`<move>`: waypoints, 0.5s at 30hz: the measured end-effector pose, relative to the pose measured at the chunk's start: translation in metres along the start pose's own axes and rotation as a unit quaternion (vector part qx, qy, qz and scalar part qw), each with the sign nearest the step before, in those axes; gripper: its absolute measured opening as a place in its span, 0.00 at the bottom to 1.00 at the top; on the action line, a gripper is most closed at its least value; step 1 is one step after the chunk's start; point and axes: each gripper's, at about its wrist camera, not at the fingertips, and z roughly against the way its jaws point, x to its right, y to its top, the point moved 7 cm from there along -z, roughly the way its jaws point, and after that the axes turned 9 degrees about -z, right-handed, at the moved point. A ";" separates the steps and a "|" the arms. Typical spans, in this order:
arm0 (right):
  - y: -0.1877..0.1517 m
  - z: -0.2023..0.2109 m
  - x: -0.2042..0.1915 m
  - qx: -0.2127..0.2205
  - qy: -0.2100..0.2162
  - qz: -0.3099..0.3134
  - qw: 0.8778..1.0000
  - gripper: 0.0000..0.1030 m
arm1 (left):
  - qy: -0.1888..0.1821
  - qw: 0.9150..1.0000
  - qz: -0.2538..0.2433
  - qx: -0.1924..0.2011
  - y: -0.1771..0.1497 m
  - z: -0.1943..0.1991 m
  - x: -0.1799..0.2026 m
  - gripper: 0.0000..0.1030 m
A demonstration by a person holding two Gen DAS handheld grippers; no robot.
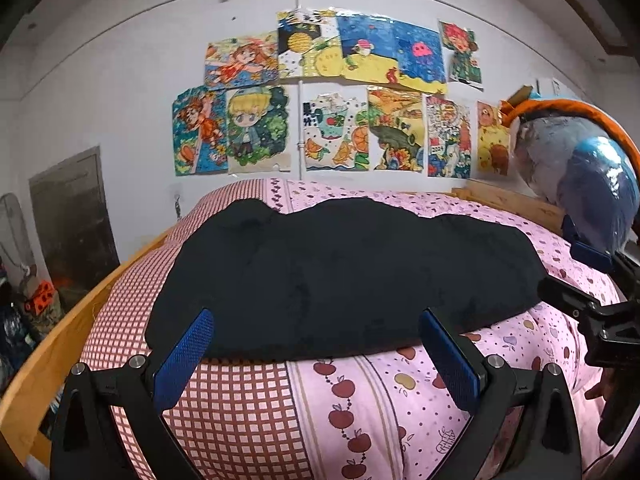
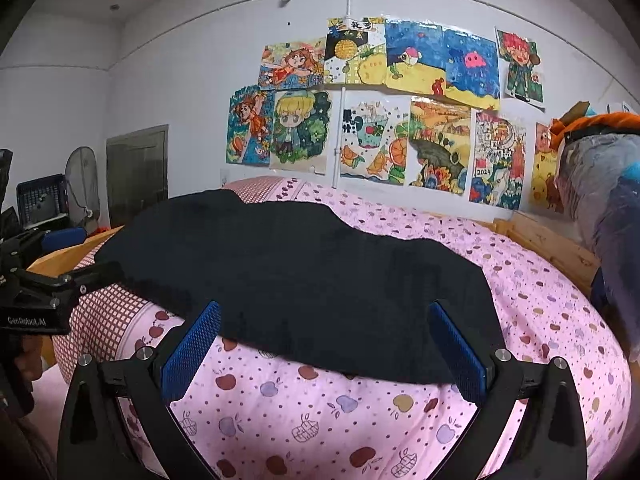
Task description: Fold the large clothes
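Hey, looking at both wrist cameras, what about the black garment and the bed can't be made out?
- black garment: type, sleeves and folds unreadable in both views; uniform dark fabric hides seams.
- Its near hem, right wrist view: partly behind the right gripper fingers.
- bed: near edge cut off by the frame bottom and the left gripper.

Plain black garment (image 1: 344, 276), pink apple-print bedspread (image 2: 540, 300) with a red-and-white checked section (image 1: 236, 412), blue gripper pads (image 1: 184, 360), colourful drawings (image 2: 384, 108)
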 end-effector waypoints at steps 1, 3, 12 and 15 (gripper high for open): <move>0.000 -0.001 0.000 0.000 -0.001 0.000 1.000 0.98 | 0.003 1.000 0.002 -0.002 -0.001 -0.001 -0.001 1.00; 0.000 -0.002 0.002 0.000 -0.003 -0.003 1.000 0.98 | 0.008 1.000 0.004 -0.005 -0.003 -0.003 -0.003 1.00; -0.010 -0.019 0.006 -0.040 -0.002 -0.032 0.999 0.98 | 0.013 1.000 -0.012 -0.019 -0.009 -0.008 -0.002 1.00; -0.017 -0.023 0.006 -0.056 -0.003 -0.036 0.998 0.98 | 0.011 1.000 -0.004 -0.022 -0.009 -0.009 -0.003 1.00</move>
